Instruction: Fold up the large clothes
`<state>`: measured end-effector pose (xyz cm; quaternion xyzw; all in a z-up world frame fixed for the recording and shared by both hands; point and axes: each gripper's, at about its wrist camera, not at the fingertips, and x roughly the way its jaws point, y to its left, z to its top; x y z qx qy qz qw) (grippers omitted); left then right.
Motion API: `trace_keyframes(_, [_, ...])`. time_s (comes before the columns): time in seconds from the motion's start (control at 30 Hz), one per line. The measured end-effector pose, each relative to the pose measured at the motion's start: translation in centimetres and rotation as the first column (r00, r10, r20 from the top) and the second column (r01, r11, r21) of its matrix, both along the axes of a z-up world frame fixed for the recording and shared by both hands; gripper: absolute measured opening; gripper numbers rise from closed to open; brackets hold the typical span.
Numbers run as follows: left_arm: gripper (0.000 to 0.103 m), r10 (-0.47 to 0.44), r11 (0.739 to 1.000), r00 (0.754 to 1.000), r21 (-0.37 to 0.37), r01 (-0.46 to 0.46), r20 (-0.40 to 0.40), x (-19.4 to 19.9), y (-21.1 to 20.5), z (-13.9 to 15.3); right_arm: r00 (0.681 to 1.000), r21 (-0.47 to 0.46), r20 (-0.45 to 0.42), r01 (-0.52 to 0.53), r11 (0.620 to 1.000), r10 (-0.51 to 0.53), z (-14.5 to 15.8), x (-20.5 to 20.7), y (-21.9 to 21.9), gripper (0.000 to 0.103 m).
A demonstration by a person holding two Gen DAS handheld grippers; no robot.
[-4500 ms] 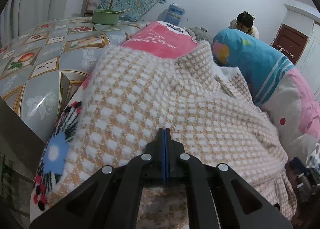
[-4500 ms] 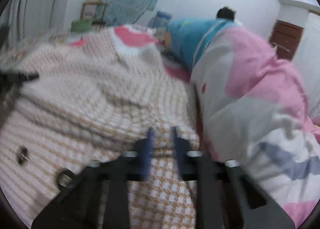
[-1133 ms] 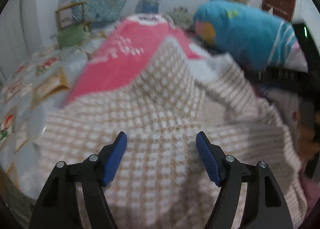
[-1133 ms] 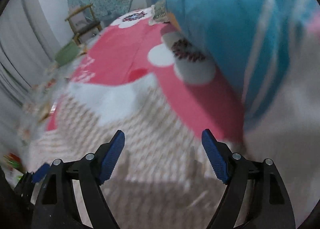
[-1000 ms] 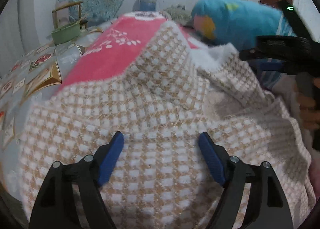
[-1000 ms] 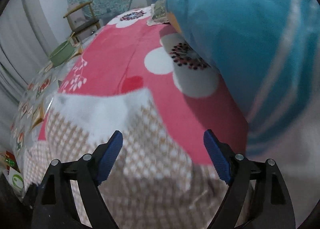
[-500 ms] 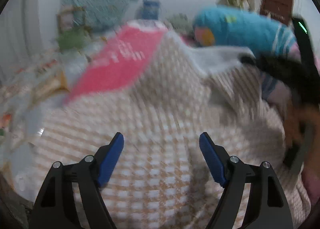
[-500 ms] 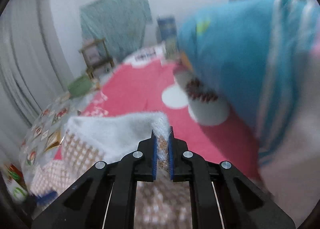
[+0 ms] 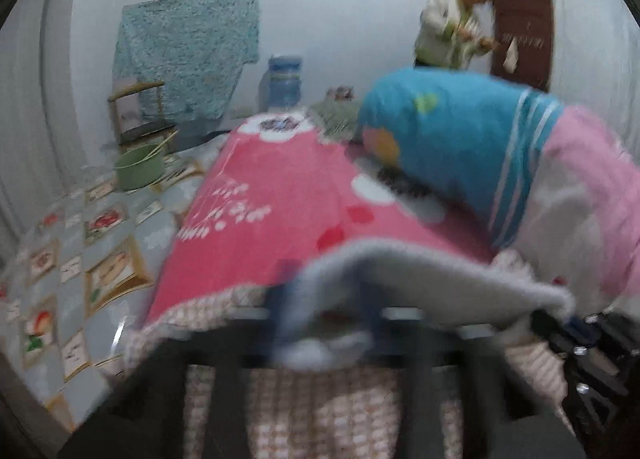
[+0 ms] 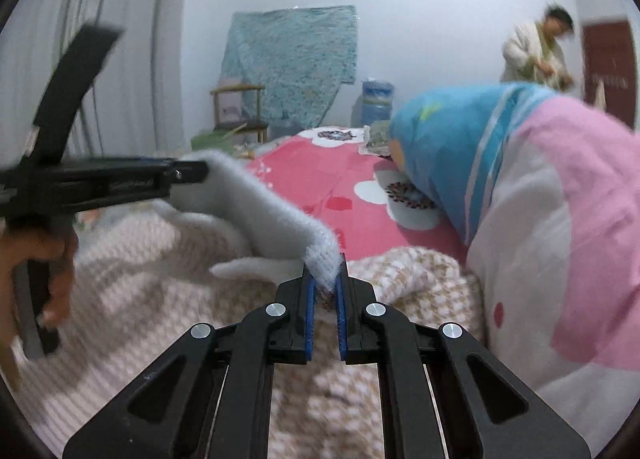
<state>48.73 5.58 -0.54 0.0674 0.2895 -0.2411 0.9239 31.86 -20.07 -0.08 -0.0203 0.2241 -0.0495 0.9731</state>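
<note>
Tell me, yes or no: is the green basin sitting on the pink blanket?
No. In the left wrist view the green basin stands on the patterned table cover, off to the left of the pink blanket.

Left wrist view, motion-blurred. Left gripper (image 9: 324,311), lower centre, jaws closing on the grey fleecy edge of the checked blanket (image 9: 420,263). Right gripper (image 9: 576,335), lower right, holds the same edge. Pink bedspread (image 9: 272,219) behind; green basin (image 9: 140,169) at left.

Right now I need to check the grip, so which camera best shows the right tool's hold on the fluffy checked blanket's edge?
The right wrist view: the right tool sharply pinches the fluffy checked blanket's white edge. The left wrist view shows it only partly at the frame edge, blurred.
</note>
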Motion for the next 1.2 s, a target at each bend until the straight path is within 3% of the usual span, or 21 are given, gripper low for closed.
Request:
trace_keyframes(0.13, [0.007,0.002,1.000,1.000,-0.017,-0.002,-0.024,-2.8,1.6,-0.4,1.000,0.006,-0.015,0.002,1.000,-0.002,0.4,-1.2,0.0,0.009])
trace_keyframes(0.23, [0.007,-0.022,0.999,1.000,0.034,0.022,-0.012,-6.6,2.8,-1.1,1.000,-0.025,-0.022,-0.005,1.000,0.004,0.7,-2.6,0.1,0.009])
trace_keyframes(0.33, [0.007,-0.029,0.996,0.997,0.077,0.034,-0.068,-8.8,3.0,-4.3,0.997,-0.068,-0.073,-0.023,0.997,0.018,-0.3,-2.9,0.3,0.010])
trace_keyframes(0.37, [0.007,-0.018,0.993,0.994,0.110,0.030,-0.105,-9.0,2.8,-6.5,0.995,-0.093,-0.093,-0.033,0.995,0.024,-0.8,-2.8,0.5,0.011])
trace_keyframes(0.43, [0.008,-0.006,0.989,0.993,0.147,0.023,-0.116,-8.8,2.3,-8.8,0.986,-0.189,-0.162,-0.059,0.980,0.028,-2.6,-2.4,1.4,0.012])
trace_keyframes(0.5, [0.011,0.001,0.991,0.994,0.133,0.013,-0.108,-8.9,2.4,-8.5,0.969,-0.280,-0.248,-0.070,0.957,-0.002,-4.2,-1.8,1.5,0.020])
trace_keyframes(0.53, [0.012,-0.004,0.995,0.991,0.101,0.017,-0.133,-8.6,2.8,-8.2,0.958,-0.306,-0.286,-0.065,0.950,-0.027,-4.8,-1.8,1.3,0.035])
trace_keyframes(0.57, [0.013,-0.013,0.996,0.987,0.082,0.026,-0.162,-8.3,3.1,-8.2,0.948,-0.319,-0.312,-0.051,0.946,-0.055,-5.1,-2.1,0.9,0.042])
trace_keyframes(0.63, [0.015,-0.041,0.997,0.978,0.050,0.052,-0.202,-7.9,3.9,-8.0,0.955,-0.288,-0.285,-0.003,0.958,-0.083,-4.4,-4.4,-0.5,0.054])
trace_keyframes(0.7, [0.017,-0.076,0.996,0.972,0.036,0.086,-0.224,-7.9,4.6,-7.6,0.962,-0.270,-0.251,0.035,0.962,-0.105,-3.2,-6.6,-1.2,0.056])
trace_keyframes(0.77, [0.034,-0.112,0.993,0.967,0.020,0.120,-0.231,-8.3,5.0,-7.4,0.975,-0.245,-0.188,0.074,0.967,-0.122,-1.3,-9.0,-1.5,0.056])
trace_keyframes(0.8, [0.035,-0.126,0.991,0.966,0.025,0.135,-0.225,-8.5,5.0,-7.6,0.983,-0.222,-0.145,0.079,0.972,-0.113,-0.1,-9.8,-1.4,0.056])
trace_keyframes(0.87, [0.035,-0.127,0.987,0.969,0.066,0.144,-0.210,-8.9,4.4,-8.2,0.996,-0.146,-0.040,0.067,0.987,-0.074,3.0,-9.9,-1.0,0.058])
trace_keyframes(0.93, [0.035,-0.118,0.987,0.973,0.082,0.137,-0.197,-9.1,3.8,-8.4,1.000,-0.058,-0.015,0.024,0.998,-0.025,5.0,-7.4,-0.5,0.060])
trace_keyframes(1.0, [0.035,-0.115,0.988,0.973,0.074,0.132,-0.199,-9.2,3.8,-8.4,0.999,0.009,-0.049,-0.004,1.000,0.005,5.4,-3.9,-0.1,0.060])
trace_keyframes(1.07, [0.035,-0.125,0.990,0.966,0.036,0.137,-0.225,-9.0,4.3,-8.2,0.992,0.056,-0.127,0.007,0.998,0.000,3.8,0.2,-0.2,0.060])
trace_keyframes(1.17, [0.035,-0.150,0.987,0.955,-0.093,0.130,-0.257,-9.6,6.3,-7.0,0.936,0.111,-0.350,0.088,0.990,-0.044,-2.6,5.0,-1.4,0.060])
trace_keyframes(1.2, [0.035,-0.165,0.980,0.956,-0.153,0.130,-0.244,-10.0,7.0,-6.1,0.936,0.108,-0.350,0.087,0.990,-0.044,-4.3,4.8,-1.5,0.060])
